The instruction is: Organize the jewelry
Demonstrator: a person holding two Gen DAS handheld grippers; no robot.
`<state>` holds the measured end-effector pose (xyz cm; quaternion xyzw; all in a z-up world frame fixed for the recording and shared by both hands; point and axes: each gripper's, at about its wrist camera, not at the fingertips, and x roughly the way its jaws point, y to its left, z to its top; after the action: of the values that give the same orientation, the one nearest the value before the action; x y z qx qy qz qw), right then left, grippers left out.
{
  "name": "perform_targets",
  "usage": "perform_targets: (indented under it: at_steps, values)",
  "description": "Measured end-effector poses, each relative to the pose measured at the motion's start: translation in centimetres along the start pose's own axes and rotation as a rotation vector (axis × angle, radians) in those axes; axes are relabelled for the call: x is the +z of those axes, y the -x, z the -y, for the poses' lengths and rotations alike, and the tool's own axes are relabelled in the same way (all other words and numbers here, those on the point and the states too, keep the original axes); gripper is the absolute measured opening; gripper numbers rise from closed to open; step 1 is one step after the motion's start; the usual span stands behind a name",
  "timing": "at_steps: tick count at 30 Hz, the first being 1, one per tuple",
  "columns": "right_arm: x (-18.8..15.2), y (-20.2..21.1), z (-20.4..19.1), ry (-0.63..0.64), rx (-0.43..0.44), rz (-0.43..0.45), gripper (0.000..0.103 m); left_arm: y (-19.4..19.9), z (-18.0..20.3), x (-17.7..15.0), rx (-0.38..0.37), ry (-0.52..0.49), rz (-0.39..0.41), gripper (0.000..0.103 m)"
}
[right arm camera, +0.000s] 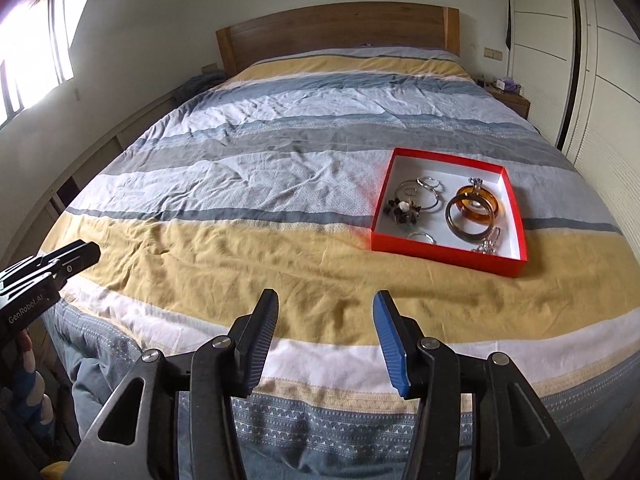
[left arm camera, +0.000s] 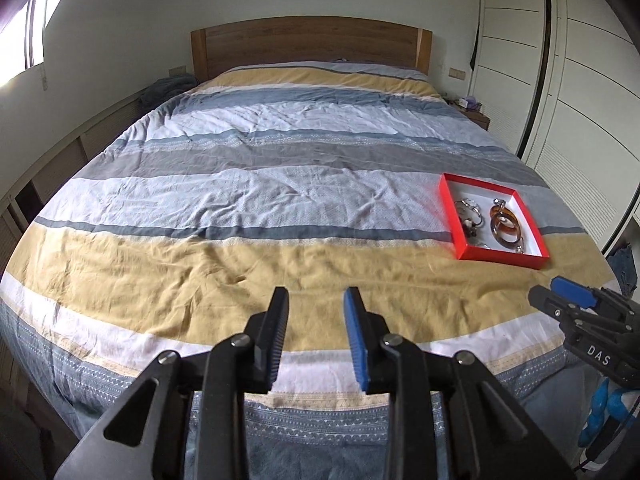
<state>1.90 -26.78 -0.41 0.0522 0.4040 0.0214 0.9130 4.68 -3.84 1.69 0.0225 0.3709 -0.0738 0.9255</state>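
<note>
A red tray [right arm camera: 446, 253] with a white inside lies on the striped bedspread, right of centre; it also shows in the left wrist view [left arm camera: 450, 216]. In it lie amber bangles [right arm camera: 482, 210], silver rings [right arm camera: 426, 190], a dark beaded piece [right arm camera: 402, 210] and a silver chain [right arm camera: 490, 244]. My right gripper [right arm camera: 326, 300] is open and empty above the yellow stripe, short of the tray's near edge. My left gripper [left arm camera: 316, 296] is open and empty, well left of the tray. Each gripper shows in the other's view, the right [left arm camera: 560, 294] and the left [right arm camera: 76, 254].
The bed [left arm camera: 256, 184] has a wooden headboard [right arm camera: 336, 36] at the far end. White wardrobe doors [right arm camera: 580, 72] stand along the right side, with a small nightstand [right arm camera: 510, 100] beside the headboard. A window [right arm camera: 32, 52] is on the left wall.
</note>
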Motion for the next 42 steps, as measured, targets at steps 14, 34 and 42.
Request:
perform_targets:
  at_steps: [14, 34, 42]
  values:
    - [-3.4, 0.7, 0.9, -0.004, -0.035, -0.019, 0.058, 1.0, 0.2, -2.0, -0.012, -0.008, 0.004, 0.027]
    - [-4.5, 0.1, 0.3, 0.015, -0.046, -0.033, 0.081, 0.4, -0.7, -3.2, -0.033, 0.005, -0.022, 0.027]
    - [-4.8, -0.2, 0.4, 0.014, -0.051, -0.043, 0.088, 0.0, -0.9, -3.4, -0.039, 0.007, -0.035, 0.027]
